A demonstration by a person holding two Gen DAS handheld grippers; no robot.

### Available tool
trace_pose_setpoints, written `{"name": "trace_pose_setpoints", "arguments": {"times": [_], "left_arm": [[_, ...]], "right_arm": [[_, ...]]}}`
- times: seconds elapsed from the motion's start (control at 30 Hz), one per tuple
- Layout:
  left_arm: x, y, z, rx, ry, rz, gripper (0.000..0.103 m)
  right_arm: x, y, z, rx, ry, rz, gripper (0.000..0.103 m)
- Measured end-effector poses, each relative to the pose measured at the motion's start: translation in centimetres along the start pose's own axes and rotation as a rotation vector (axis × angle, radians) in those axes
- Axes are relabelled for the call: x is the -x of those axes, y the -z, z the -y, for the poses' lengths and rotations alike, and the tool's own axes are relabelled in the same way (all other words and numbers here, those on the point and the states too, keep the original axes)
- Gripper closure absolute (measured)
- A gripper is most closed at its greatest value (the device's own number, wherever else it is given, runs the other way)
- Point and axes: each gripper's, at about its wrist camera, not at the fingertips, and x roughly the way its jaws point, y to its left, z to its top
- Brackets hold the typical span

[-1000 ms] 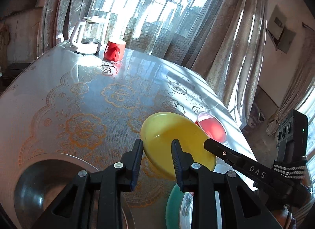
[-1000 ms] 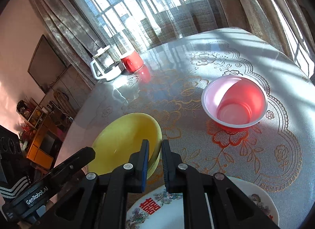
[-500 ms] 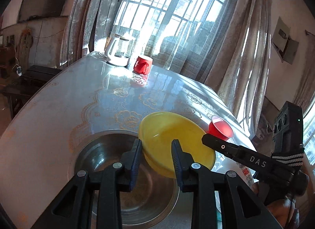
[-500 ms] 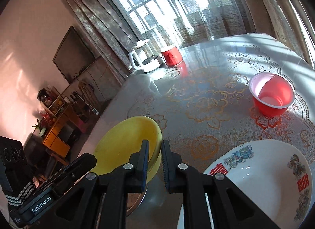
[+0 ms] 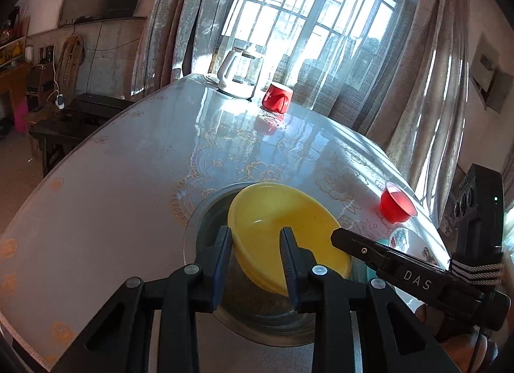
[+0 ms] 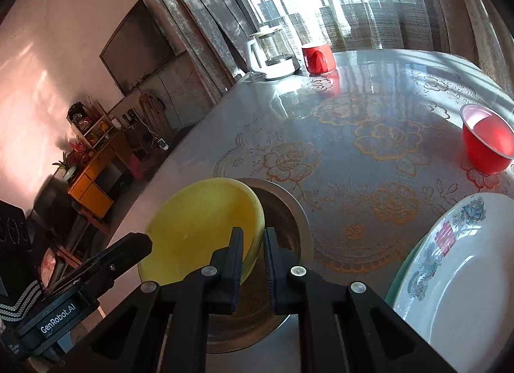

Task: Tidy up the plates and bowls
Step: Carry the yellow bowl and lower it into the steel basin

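- Yellow plastic bowl (image 5: 282,228) held tilted above a wide steel basin (image 6: 286,209), pinched at its near rim by the right tool (image 6: 252,259).
- Right tool's two black fingers (image 6: 236,254) pressed on either side of that rim, one inside the bowl, one outside.
- Left tool (image 5: 255,255) spread apart, gripping nothing, its fingers framing the bowl's left side in the left wrist view; touching or not, cannot tell.
- Steel basin resting on the glass-covered, flower-patterned tabletop (image 6: 369,135), directly under the bowl.
- White plate with red characters and a floral border (image 6: 459,264) lying just right of the basin, stacked on a green dish (image 6: 396,280).
- Red plastic cup (image 6: 486,142) standing upright farther back on the right.
- White-handled glass kettle (image 5: 237,76) and red mug (image 5: 277,97) side by side at the far edge, near the curtained window.
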Motion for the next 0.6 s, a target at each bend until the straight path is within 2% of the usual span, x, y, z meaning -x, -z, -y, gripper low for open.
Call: {"name": "trace_pose_setpoints", "arguments": {"times": [0.33,0.6], "left_arm": [[-2.3,1.4,-0.6,-0.019,-0.055,-0.065,0.073],[-2.8,1.8,0.4,-0.082,-0.078,-0.053,0.073]], "right_arm": [[-1.7,1.5,-0.9,0.101,0.094,-0.031,0.09],[-2.1,1.8,-1.2,0.129,0.111,-0.031,0.09]]}}
